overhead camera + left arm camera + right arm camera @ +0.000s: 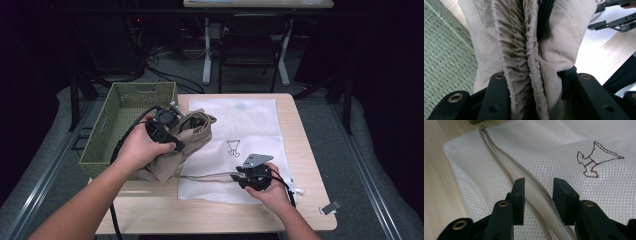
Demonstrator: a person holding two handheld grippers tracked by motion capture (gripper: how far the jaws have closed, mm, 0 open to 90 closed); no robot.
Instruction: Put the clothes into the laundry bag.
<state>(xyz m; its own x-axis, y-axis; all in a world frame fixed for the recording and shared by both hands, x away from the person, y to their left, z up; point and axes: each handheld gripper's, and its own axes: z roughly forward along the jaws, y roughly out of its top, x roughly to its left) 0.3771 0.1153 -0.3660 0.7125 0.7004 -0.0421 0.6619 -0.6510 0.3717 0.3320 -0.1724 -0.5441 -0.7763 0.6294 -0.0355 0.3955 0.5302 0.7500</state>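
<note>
Meanwhile left tool [176, 121] clamps beige garment [524, 50]; right tool [538, 195] gapes (straddling the drawstring [499, 157]).

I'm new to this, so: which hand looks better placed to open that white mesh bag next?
Probably the right gripper: its open jaws straddle the mesh bag's zipper. The left gripper is clamped on the beige garment.

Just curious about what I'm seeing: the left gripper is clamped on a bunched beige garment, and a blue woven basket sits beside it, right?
Not quite: the basket is green, as the high view shows. The left gripper is indeed clamped on the beige garment.
</note>
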